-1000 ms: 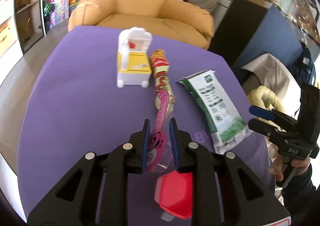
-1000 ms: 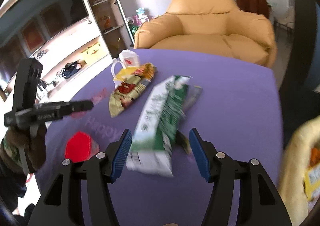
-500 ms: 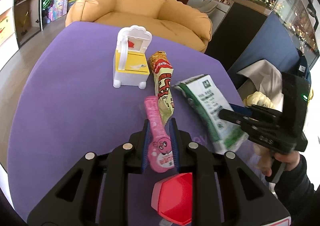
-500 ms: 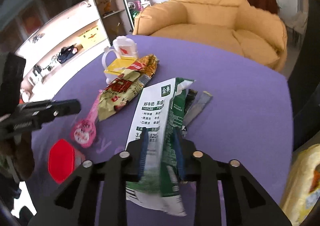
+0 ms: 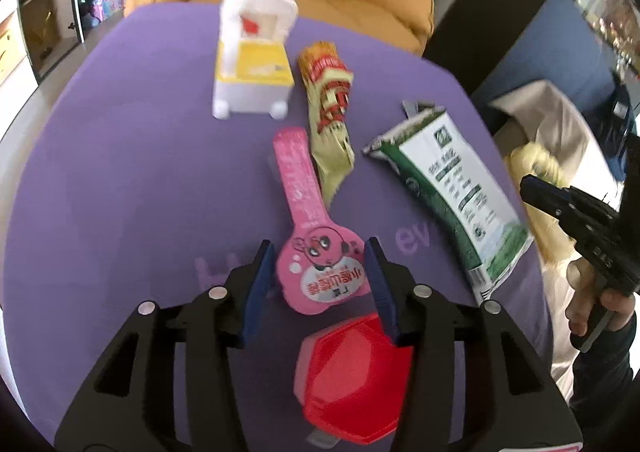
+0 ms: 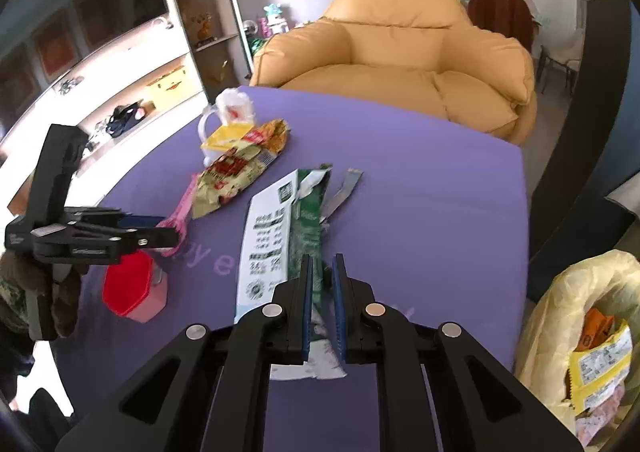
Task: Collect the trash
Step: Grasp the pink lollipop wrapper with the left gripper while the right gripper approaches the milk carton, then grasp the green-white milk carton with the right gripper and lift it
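Observation:
My left gripper (image 5: 320, 276) is open, its jaws on either side of the round end of a pink candy wrapper (image 5: 316, 248) that lies on the purple table (image 5: 120, 179). My right gripper (image 6: 321, 292) is shut on a green and white milk powder bag (image 6: 280, 228), which also shows in the left wrist view (image 5: 452, 187). A yellow-red snack wrapper (image 5: 328, 107) lies beside the pink one. A small grey torn strip (image 6: 340, 191) lies by the bag's far end.
A white and yellow toy chair (image 5: 252, 63) stands at the back of the table. A red hexagonal box (image 5: 352, 376) sits under my left gripper. A yellow bag with trash inside (image 6: 584, 340) stands off the table's right edge. A tan armchair (image 6: 400, 47) is behind.
My left gripper has opened and let go of the pink wrapper, which now lies flat. My right gripper has shut on the green and white bag.

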`<state>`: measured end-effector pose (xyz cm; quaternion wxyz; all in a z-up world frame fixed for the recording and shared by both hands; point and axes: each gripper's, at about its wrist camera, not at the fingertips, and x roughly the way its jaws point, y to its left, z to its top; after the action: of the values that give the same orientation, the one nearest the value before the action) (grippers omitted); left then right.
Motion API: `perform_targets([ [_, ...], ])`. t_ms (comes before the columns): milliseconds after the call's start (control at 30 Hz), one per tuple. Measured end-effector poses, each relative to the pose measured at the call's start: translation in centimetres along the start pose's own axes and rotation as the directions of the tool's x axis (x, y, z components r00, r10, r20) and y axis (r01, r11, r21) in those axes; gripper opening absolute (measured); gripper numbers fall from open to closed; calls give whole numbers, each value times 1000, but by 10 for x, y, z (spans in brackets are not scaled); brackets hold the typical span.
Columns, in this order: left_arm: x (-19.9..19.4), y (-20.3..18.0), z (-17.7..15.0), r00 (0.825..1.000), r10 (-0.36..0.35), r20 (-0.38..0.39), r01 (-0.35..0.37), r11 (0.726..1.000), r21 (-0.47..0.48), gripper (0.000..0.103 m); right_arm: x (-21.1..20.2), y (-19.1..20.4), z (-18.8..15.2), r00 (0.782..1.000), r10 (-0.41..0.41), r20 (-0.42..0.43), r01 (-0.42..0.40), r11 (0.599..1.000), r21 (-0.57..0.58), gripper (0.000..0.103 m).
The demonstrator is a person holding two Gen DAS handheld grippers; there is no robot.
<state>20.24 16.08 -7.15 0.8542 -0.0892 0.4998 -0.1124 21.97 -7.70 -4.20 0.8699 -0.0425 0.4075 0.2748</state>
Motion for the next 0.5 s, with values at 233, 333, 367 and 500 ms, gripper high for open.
perform_targets([
  [233,13,-20,6,995,99,-12,-98,992,79,46,1,7,-10,999,-52,18,52,998,-27,18],
  [333,15,-27,4,990,138,-4,-137,983,119,45,-4,0,-13,998,-36,44,36,999,4,34],
  [367,16,-27,4,990,141,-1,-140,983,122,45,-6,-2,-13,998,-27,54,26,1000,15,34],
  [500,13,-26,-1,995,103,14,-104,988,114,44,-12,-4,-15,996,2,90,-5,1000,28,44],
])
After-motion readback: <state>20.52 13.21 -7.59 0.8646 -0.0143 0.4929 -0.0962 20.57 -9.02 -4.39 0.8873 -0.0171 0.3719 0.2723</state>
